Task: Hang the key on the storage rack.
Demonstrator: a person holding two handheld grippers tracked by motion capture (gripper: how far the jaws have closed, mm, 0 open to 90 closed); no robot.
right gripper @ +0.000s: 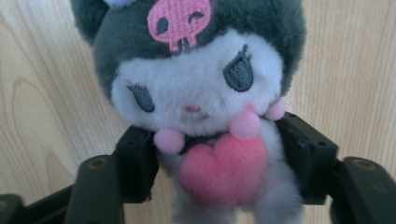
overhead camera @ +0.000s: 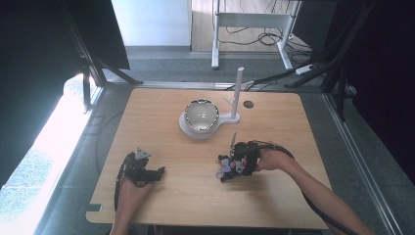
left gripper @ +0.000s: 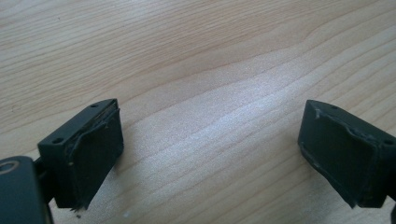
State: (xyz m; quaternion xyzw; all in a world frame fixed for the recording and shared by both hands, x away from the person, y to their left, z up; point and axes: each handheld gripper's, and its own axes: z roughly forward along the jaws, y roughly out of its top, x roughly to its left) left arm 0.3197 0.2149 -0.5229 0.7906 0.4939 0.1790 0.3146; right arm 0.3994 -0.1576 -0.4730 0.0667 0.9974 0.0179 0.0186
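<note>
Your right gripper (right gripper: 219,163) is clamped on the plush toy (right gripper: 201,107) at its body, just under the head; long axis runs straight out along the jaws, head away from you. The toy is low over the table (overhead camera: 274,196), near your right hand. The bowl (overhead camera: 201,115) (looks empty, on a white stand (overhead camera: 235,105)) lies ahead-left of that gripper. Left gripper (left gripper: 210,154): jaws wide apart, nothing between, farther from the bowl.
</note>
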